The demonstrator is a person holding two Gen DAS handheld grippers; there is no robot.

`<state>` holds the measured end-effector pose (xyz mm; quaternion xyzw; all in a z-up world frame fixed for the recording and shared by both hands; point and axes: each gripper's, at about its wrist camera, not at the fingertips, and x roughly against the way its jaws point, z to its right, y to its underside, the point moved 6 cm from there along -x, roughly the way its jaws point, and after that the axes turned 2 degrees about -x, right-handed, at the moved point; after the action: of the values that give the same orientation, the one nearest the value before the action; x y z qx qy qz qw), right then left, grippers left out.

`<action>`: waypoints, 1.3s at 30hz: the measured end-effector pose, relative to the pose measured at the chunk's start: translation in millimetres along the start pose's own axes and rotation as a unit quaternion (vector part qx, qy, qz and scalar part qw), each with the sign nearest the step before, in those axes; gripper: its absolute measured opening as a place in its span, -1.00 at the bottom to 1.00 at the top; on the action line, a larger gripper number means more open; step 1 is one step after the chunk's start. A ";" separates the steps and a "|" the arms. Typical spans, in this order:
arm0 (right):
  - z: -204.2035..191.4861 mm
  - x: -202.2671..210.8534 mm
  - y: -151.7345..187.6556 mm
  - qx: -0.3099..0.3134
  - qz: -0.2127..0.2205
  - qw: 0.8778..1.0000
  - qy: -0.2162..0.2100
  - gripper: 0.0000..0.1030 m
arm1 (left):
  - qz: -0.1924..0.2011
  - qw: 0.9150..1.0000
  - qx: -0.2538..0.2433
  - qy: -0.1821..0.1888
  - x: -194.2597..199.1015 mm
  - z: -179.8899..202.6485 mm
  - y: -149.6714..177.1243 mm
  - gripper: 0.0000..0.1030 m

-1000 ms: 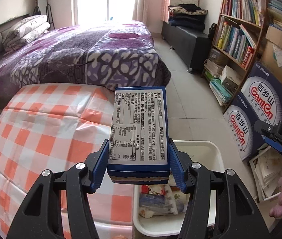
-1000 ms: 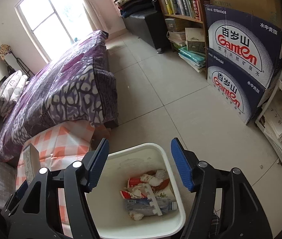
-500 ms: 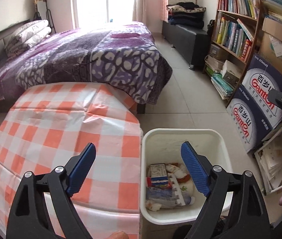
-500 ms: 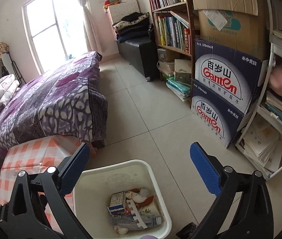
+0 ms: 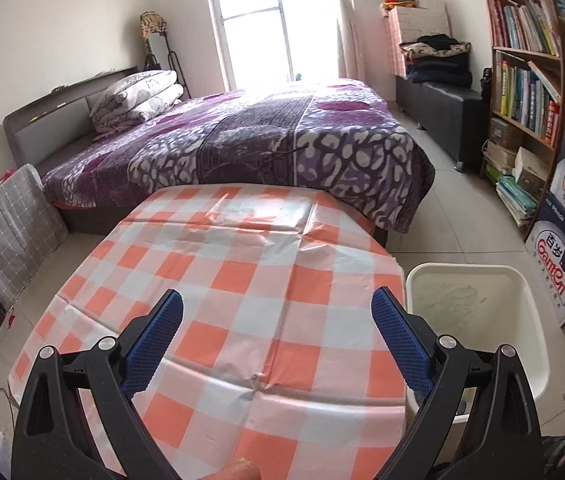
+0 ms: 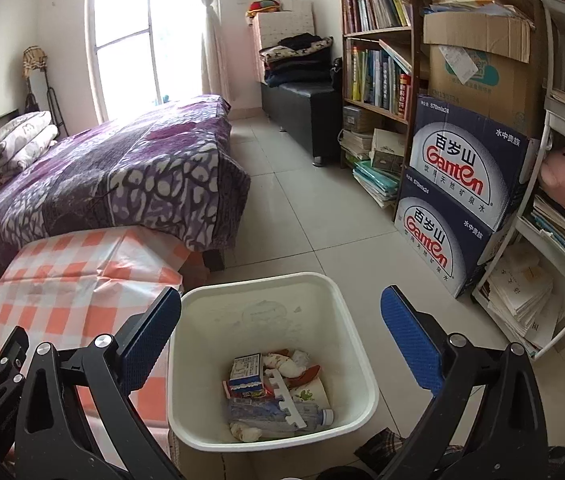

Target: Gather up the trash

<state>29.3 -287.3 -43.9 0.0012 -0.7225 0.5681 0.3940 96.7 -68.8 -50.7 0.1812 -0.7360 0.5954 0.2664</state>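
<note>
My left gripper [image 5: 276,300] hovers over the orange-and-white checked tablecloth [image 5: 242,280]; its jaws are opening and nothing is between them. The white trash bin [image 5: 466,268] stands on the floor just right of the table. In the right wrist view the bin [image 6: 262,280] lies directly below my right gripper [image 6: 281,296], which is open and empty. Inside lie a blue carton [image 6: 246,372], a crushed plastic bottle [image 6: 274,412], a white foam strip and crumpled wrappers. No trash shows on the tablecloth [image 6: 62,288].
A bed with a purple cover [image 5: 262,140] stands behind the table. Stacked blue water cartons [image 6: 454,200], a bookshelf [image 6: 378,72] and a white rack of papers [image 6: 530,292] line the right wall. Tiled floor [image 6: 302,200] lies between bed and shelves.
The left gripper let go of the blue carton, which now lies in the bin, and swung left over the table. Both grippers' jaws spread wide, and the right one drew back from the bin.
</note>
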 end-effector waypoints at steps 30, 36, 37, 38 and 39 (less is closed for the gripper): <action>-45.6 -1.7 26.5 0.061 0.008 0.998 -0.025 0.86 | -0.029 0.999 0.029 -0.013 -7.8 -25.8 16.5 0.79; -43.8 -3.2 27.5 0.057 0.005 0.998 -0.028 0.86 | -0.027 0.999 0.026 -0.012 -7.4 -22.9 15.9 0.79; -43.5 -3.3 27.7 0.056 0.005 0.998 -0.029 0.86 | -0.027 0.999 0.026 -0.011 -7.6 -22.4 15.8 0.79; -43.0 -3.7 28.1 0.055 0.004 0.998 -0.030 0.86 | -0.028 0.999 0.026 -0.011 -7.9 -22.1 15.7 0.79; -42.8 -4.1 28.3 0.054 0.003 0.998 -0.030 0.86 | -0.028 0.999 0.026 -0.011 -7.7 -22.4 15.7 0.79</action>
<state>43.8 -243.8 -67.6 0.0373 -0.7024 0.6070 0.3698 97.6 -43.9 -64.3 0.2152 -0.7177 0.6048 0.2696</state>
